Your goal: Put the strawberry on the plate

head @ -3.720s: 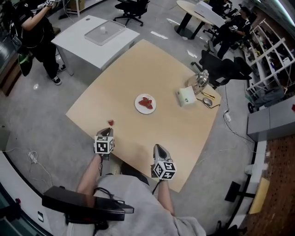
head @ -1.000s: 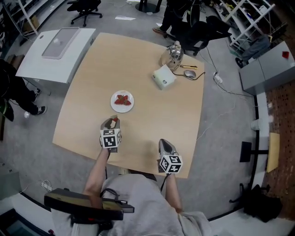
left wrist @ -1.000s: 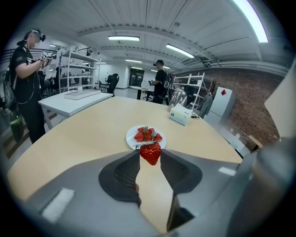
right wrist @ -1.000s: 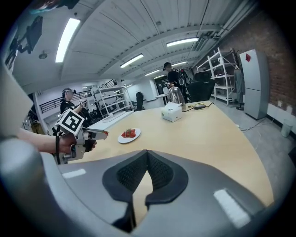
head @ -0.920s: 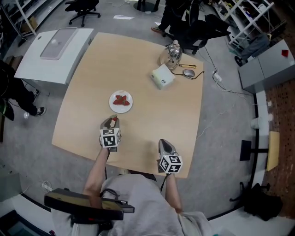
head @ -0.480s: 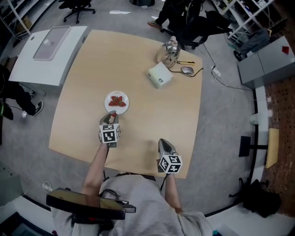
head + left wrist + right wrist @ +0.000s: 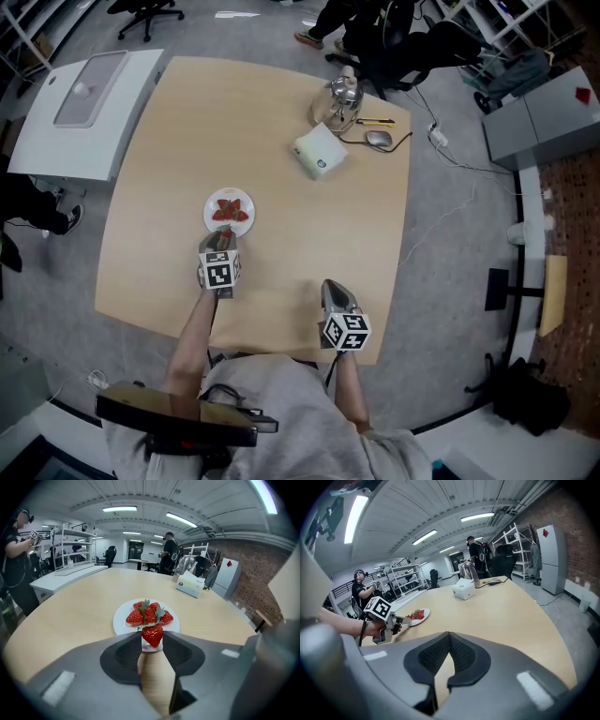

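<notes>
While the left gripper (image 7: 218,244) pinches the strawberry (image 7: 153,635) at the near rim of the plate (image 7: 121,624), releasing early could roll it onto the surface (image 7: 281,112); the right gripper (image 7: 448,633) sits closed, empty.

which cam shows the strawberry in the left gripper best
The left gripper view: the strawberry sits close up between the left gripper's jaw tips, with the plate just beyond. The head view mostly hides it behind the gripper. The right gripper view shows it far off, too small to make out.
</notes>
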A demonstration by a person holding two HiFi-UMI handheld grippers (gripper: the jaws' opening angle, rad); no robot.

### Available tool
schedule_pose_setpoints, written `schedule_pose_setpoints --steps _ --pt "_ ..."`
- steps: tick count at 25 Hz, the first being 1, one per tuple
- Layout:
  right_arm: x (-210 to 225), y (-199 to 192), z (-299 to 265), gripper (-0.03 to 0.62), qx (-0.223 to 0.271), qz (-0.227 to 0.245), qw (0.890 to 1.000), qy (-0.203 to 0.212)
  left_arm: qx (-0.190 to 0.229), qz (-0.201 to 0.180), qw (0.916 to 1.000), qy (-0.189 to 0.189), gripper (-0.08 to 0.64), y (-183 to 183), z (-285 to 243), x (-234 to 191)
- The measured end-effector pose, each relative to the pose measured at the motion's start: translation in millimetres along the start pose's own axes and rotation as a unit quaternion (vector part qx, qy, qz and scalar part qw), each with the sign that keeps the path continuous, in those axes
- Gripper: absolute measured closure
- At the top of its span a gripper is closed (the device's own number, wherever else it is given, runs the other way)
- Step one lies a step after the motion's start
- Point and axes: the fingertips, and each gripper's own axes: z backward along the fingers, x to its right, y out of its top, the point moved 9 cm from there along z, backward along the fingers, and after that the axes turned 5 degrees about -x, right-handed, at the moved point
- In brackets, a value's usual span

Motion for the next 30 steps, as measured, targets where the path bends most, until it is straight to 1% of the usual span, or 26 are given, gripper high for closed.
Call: schedule_pose_setpoints --steps 7,14,18,21,30 --pt "5 6 -8 0.586 -0.004 -0.003 1.000 -0.003 -0.007 -0.013 0.9999 0.006 0.400 2 -12 -1" --pt "5 7 -14 0.586 -0.006 -0.004 1.000 -0.003 -0.010 -0.015 0.9998 0.009 0.400 2 -19 -2" --pt "3 10 -15 0.584 -0.004 -0.004 1.000 -0.003 -0.009 -0.008 0.9999 -0.001 0.399 3 -17 -3" --pt "2 11 -14 0.584 -0.002 -0.003 1.000 -0.003 -0.006 -0.004 0.9999 -0.010 0.376 4 -15 -3" --pt "-7 14 -12 0.584 0.007 0.009 1.000 0.009 0.004 -0.011 0.9999 -0.010 0.362 5 1 -1"
